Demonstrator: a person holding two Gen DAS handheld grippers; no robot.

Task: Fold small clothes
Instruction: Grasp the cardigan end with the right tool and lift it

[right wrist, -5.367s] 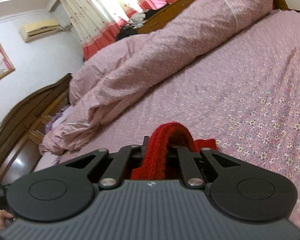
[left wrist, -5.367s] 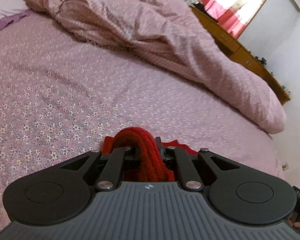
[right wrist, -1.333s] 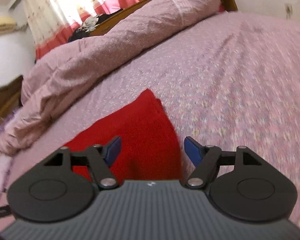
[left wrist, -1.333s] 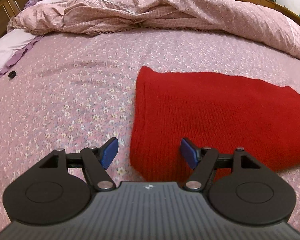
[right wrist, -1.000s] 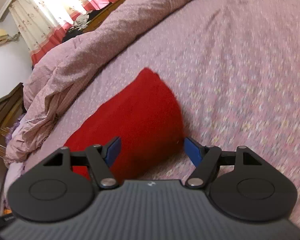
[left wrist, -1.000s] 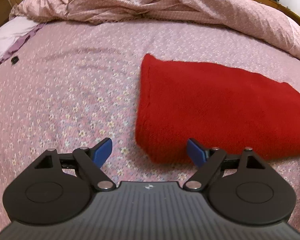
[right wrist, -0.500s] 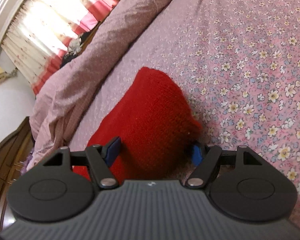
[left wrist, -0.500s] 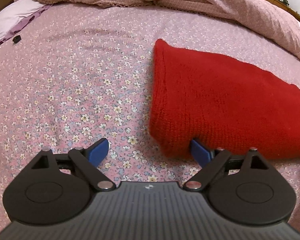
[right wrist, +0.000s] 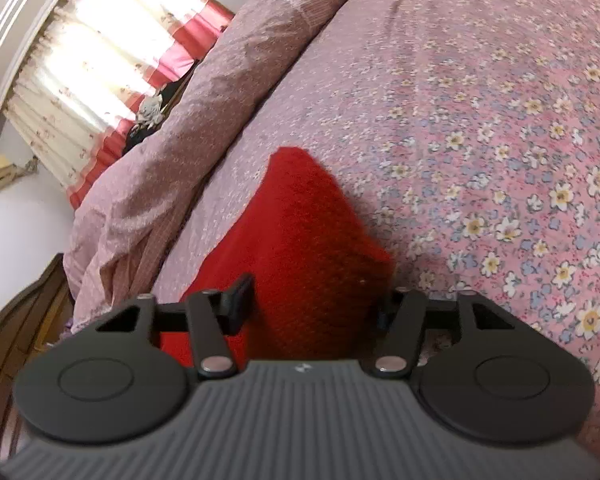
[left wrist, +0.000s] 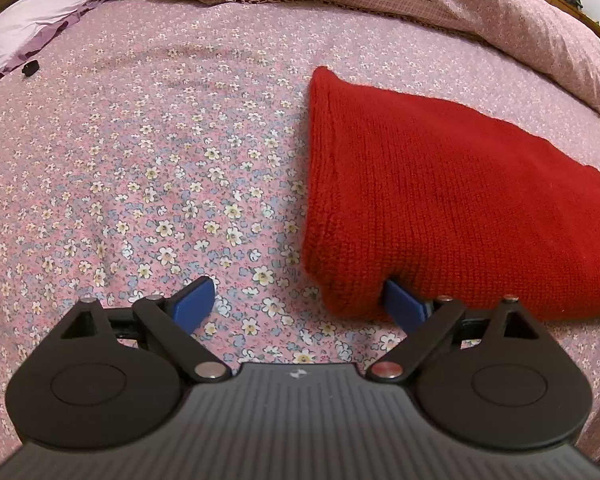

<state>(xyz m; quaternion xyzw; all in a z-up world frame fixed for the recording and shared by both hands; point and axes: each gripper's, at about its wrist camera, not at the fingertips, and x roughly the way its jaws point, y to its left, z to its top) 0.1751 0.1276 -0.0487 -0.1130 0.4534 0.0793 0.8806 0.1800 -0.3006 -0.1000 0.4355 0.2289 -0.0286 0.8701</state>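
Red knit garment (left wrist: 440,200) lies flat, right of frame centre, on the floral bedsheet (left wrist: 140,160); seemingly folded once already, another fold likely remaining. Left gripper (left wrist: 300,304) opening wide, one pad under the near corner. Right gripper (right wrist: 316,308) closing around the other corner, not yet clamped.

Your right tongs' (right wrist: 314,306) far blue pad hides behind the folded red knitted garment (right wrist: 300,240), itself cut off rightward.
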